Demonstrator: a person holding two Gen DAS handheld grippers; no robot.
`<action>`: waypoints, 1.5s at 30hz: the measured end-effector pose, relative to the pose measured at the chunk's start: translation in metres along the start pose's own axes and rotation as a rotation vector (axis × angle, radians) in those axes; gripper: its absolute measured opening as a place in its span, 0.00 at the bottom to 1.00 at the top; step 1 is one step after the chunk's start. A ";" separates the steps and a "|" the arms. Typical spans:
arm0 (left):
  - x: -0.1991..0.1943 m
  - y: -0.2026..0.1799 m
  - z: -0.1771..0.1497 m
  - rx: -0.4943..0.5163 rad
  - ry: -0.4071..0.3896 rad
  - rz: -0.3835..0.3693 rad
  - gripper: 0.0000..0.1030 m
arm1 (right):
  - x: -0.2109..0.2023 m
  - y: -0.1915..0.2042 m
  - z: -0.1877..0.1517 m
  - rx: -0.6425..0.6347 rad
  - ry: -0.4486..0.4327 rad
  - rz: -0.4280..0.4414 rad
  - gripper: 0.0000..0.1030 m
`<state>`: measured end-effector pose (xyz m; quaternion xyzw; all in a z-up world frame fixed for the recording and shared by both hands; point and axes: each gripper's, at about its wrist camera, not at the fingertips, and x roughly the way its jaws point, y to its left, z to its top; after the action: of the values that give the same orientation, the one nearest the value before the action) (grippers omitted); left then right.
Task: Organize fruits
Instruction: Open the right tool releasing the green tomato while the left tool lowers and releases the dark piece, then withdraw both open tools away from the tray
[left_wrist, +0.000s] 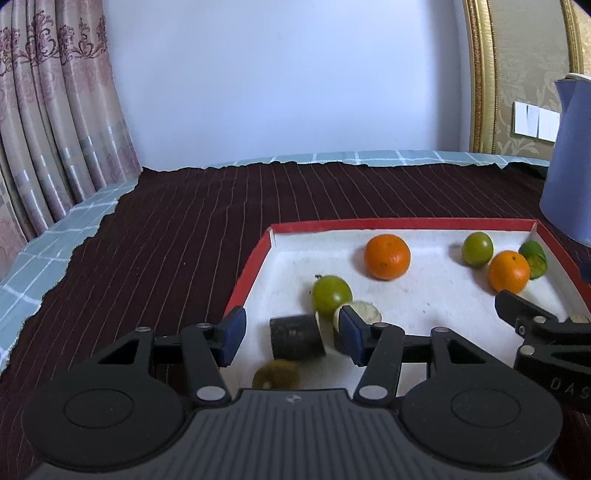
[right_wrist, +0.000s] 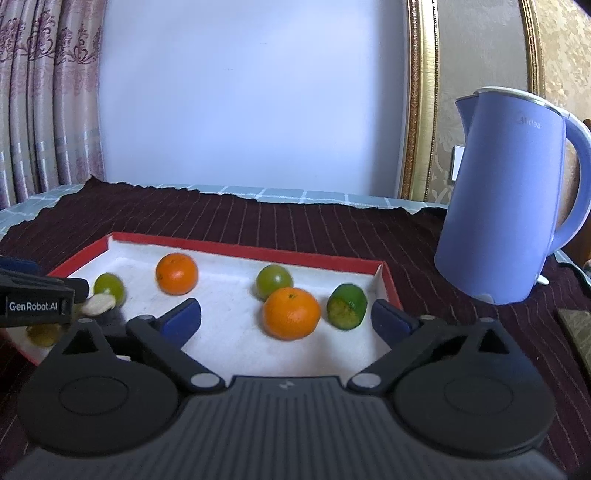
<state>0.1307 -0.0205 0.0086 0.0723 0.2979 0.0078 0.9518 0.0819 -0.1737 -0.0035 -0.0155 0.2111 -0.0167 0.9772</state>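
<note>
Inside red tray (right_wrist: 388, 284): perhaps 7 fruits.

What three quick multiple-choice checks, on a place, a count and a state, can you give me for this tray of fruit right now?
1. Where does the kettle stand?
A. inside the tray
B. on the dark cloth beside the tray
C. on the floor

2. How many orange fruits lie in the tray?
A. one
B. two
C. four

3. How is the right gripper?
A. open, holding nothing
B. shut on an orange
C. shut on the kettle

Answers: 1 B, it stands outside the red rim; 2 B, a far orange and a near orange; 3 A, its pads stand wide apart, clear of the near orange.
</note>
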 end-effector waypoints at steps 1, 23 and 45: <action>-0.002 0.001 -0.002 -0.001 -0.003 0.003 0.60 | -0.002 0.001 -0.002 -0.004 0.001 -0.001 0.97; -0.040 0.028 -0.040 -0.050 -0.010 0.021 0.70 | -0.057 0.014 -0.033 -0.044 0.023 0.013 1.00; -0.053 0.025 -0.077 0.003 0.038 -0.020 0.71 | -0.073 0.014 -0.052 -0.086 0.112 -0.014 1.00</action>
<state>0.0442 0.0115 -0.0206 0.0706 0.3166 -0.0006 0.9459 -0.0055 -0.1577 -0.0215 -0.0578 0.2660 -0.0153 0.9621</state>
